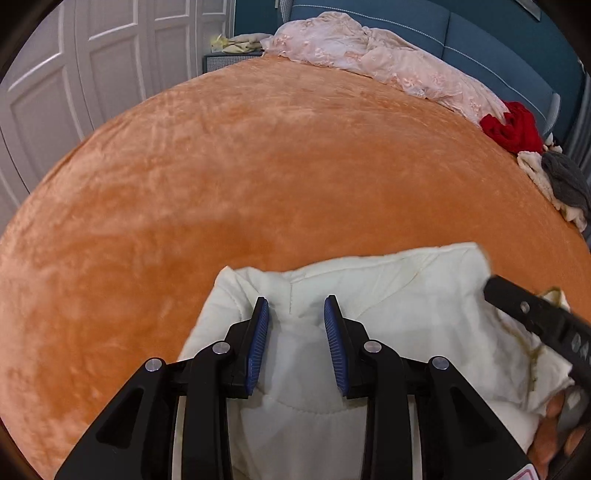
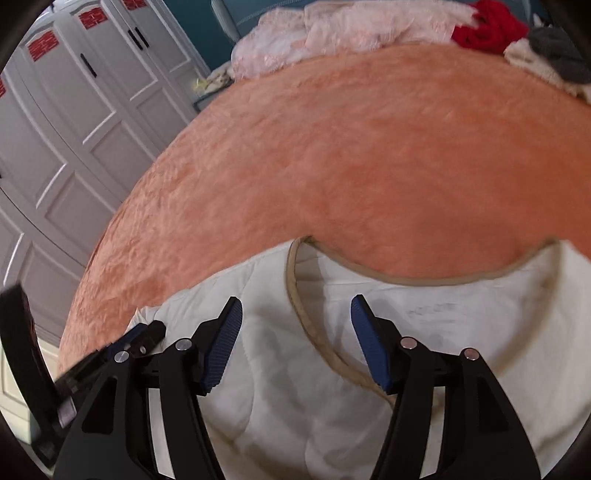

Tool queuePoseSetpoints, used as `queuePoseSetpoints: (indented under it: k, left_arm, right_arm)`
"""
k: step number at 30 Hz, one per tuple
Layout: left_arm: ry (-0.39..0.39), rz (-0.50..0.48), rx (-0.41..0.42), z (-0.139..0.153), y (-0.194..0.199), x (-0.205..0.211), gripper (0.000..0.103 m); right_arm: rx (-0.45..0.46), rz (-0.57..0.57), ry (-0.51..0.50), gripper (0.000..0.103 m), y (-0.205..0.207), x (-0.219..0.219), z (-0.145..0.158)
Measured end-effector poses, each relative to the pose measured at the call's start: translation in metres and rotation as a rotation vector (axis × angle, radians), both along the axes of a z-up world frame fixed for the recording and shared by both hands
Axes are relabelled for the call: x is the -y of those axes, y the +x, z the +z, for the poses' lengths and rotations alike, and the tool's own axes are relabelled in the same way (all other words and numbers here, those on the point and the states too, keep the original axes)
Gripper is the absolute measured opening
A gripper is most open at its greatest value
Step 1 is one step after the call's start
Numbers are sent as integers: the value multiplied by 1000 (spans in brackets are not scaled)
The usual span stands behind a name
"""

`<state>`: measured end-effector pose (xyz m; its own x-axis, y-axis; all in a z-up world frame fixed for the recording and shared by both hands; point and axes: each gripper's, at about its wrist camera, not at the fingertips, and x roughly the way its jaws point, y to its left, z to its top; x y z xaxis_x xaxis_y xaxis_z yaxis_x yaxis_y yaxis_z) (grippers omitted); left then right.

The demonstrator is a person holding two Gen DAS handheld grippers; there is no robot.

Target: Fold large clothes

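On an orange plush blanket [image 1: 258, 177] spread over a bed, the left gripper [image 1: 296, 314] hovers above a cream-white quilted garment [image 1: 406, 288], its blue-padded jaws standing partly apart with the padded cloth beneath and between them; whether the pads bite on the fabric cannot be told from this view. To its right, the right gripper [image 2: 296, 314] points down over the same garment [image 2: 480, 332], jaws spread wide and pinching nothing, a tan-piped edge [image 2: 424, 278] of the cloth curving between and ahead of them. The garment lies at the near edge of the blanket, bunched under both tools, its far border resting flat on the orange pile. In the left wrist view the other tool's black finger crosses the garment's right side, and fingers of a hand [image 1: 554, 413] show at the lower right. Farther off, along the bed's far edge, lie a crumpled pale pink lace cover [image 1: 369, 55], a red garment [image 1: 511, 127] and a grey and cream heap [image 1: 561, 181], touching one another. White panelled wardrobe doors [image 2: 74, 129] stand to the left; a blue upholstered headboard [image 1: 480, 29] rises behind. No container appears in either view.
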<state>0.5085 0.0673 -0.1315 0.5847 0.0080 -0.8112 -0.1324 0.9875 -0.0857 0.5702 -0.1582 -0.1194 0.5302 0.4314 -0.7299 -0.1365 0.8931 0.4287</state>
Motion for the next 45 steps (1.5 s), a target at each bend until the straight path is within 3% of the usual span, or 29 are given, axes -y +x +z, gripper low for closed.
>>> queuePoseSetpoints:
  k: [2,4,8,12,19,23,24,27,29,31,35,38,45]
  left_arm:
    - [3,4,36,-5,-6,1,30]
    - [17,5,54,-7,-9,3,31]
    - [32,5,69,-9,-10,5,31]
    - [60,1,80,-11,-10,9,32]
    - [107,3,80,-16,-9,15,33]
    - [127,2,57,-12,-6,17,35]
    - [126,2,51,-9,-6,16,37]
    - [109,-30,61,14,-11,21,37]
    - [65,-105,106,40,-17,38,37]
    - [19,-181,126,61,-17,64,44]
    - [-96,-346,87,76,-3,137,60]
    - [-138,-453,-10,58,15,197,67]
    - [-138,-474,-107,7,36,259,66]
  right_arm:
    - [-12,45,3,42,3,-7,-9]
    - [10,65,-5,2,1,-10,-10]
    - [101,-2,1,1,-11,-2,-5]
    - [90,-62,-15,1,-11,3,-18]
    - [75,-72,-59,1,-7,1,-21]
    - [160,-224,-49,15,-34,33,7]
    - [178,-258,-26,24,-43,47,14]
    - [194,-348,-7,25,-70,101,32]
    - [193,-413,-33,25,-84,144,35]
    - [158,-478,-51,25,-93,186,29]
    - [65,-557,24,25,-99,238,6]
    - [29,-547,47,23,-96,250,-9]
    - [35,-480,28,24,-87,241,-27]
